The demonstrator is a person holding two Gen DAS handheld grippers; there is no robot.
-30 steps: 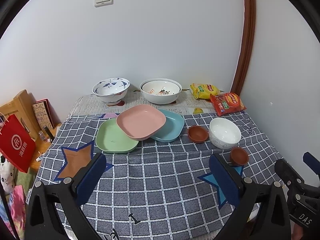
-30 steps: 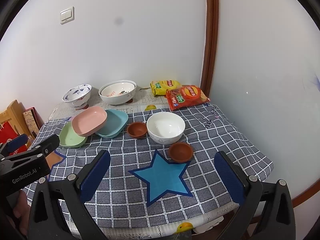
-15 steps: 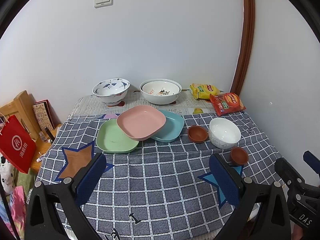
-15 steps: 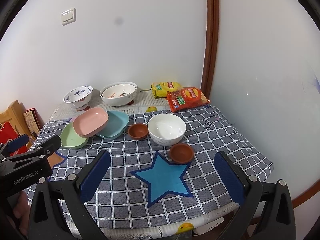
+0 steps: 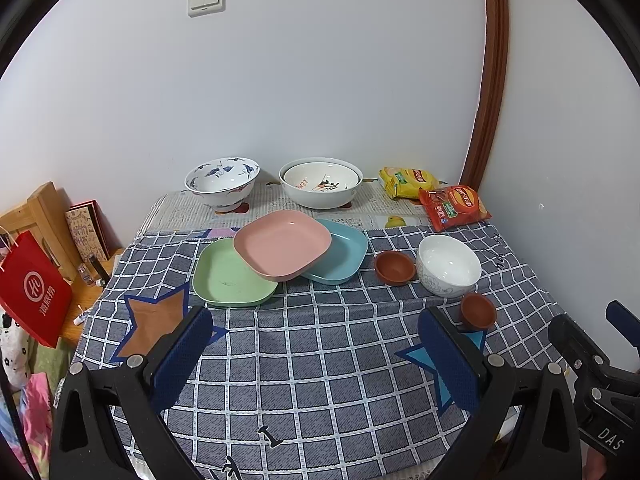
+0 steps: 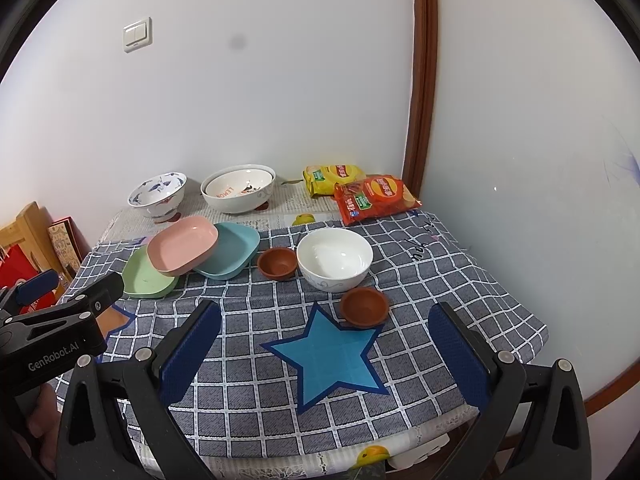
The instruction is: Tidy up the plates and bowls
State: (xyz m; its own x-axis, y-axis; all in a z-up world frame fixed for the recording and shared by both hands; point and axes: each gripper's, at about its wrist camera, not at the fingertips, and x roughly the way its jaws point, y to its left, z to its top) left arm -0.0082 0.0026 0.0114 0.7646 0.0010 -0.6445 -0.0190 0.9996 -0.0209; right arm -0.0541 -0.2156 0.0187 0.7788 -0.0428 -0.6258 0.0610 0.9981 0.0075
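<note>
Across the middle of the checked cloth (image 5: 320, 360) the pink plate (image 5: 282, 246) rides tilted on top, one edge on the green plate (image 5: 230, 276) to its left, the other on the blue plate (image 5: 340, 254) to its right; the row's long axis runs side to side. Rightward sit a brown cup (image 6: 278, 264), the white bowl (image 6: 335, 258) and a second cup (image 6: 365, 306). Both grippers hang back at the near edge, jaws spread wide, holding nothing. By my reckoning the left gripper (image 5: 316, 356) is nearer the plates, straight ahead of it; the right gripper (image 6: 324, 352) faces the bowl.
</note>
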